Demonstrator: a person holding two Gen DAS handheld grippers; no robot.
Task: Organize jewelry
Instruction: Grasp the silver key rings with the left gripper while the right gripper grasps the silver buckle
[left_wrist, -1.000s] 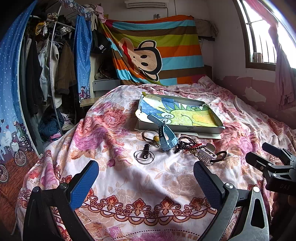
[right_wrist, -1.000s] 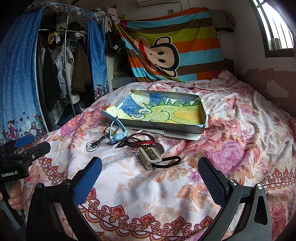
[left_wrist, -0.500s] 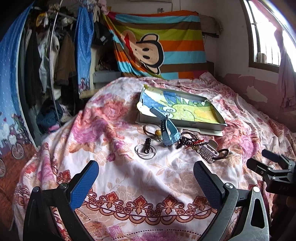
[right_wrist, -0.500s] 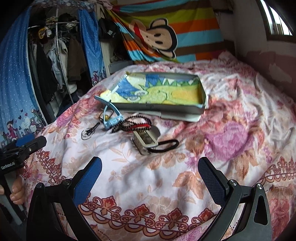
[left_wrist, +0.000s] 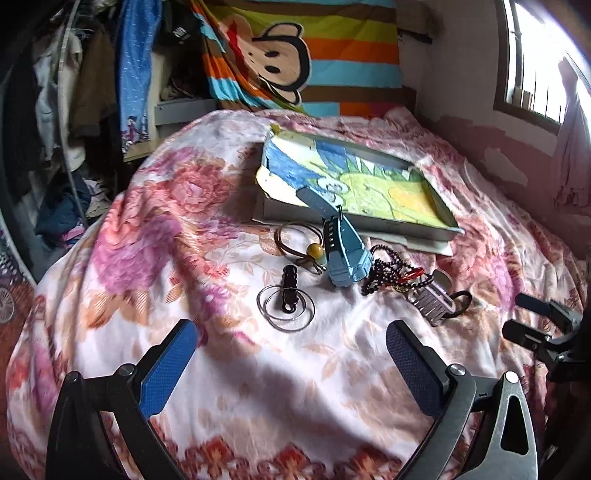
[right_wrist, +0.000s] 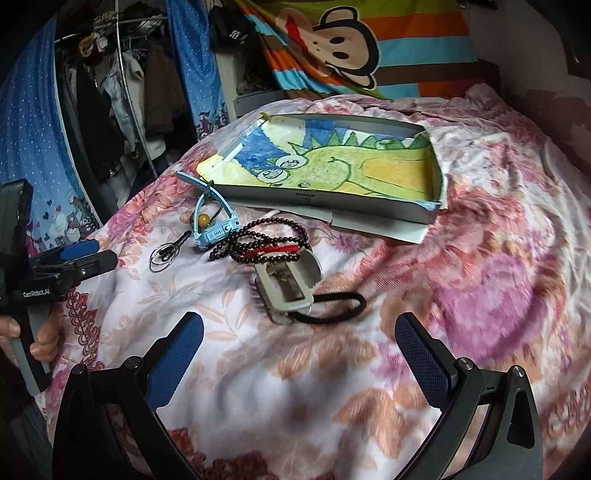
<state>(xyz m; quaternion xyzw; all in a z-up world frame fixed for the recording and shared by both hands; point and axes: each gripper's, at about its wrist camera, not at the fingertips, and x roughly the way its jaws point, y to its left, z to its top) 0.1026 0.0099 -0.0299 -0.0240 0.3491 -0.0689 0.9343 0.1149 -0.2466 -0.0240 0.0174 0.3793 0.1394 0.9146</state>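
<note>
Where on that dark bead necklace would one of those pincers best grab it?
Probably the bunched middle of the bead necklace, where several strands and the red cord lie together, coming from above. It lies flat on the bedspread, so single strands would slip. The right tool is nearest.

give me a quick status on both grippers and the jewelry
Left gripper open, empty. Right gripper open, empty. Bead necklace, blue watch, rings loose on the bedspread, none in the tray. Nothing blocking.

Daylight glares through the window (left_wrist: 532, 74); fisheye edges darken, blur.
</note>
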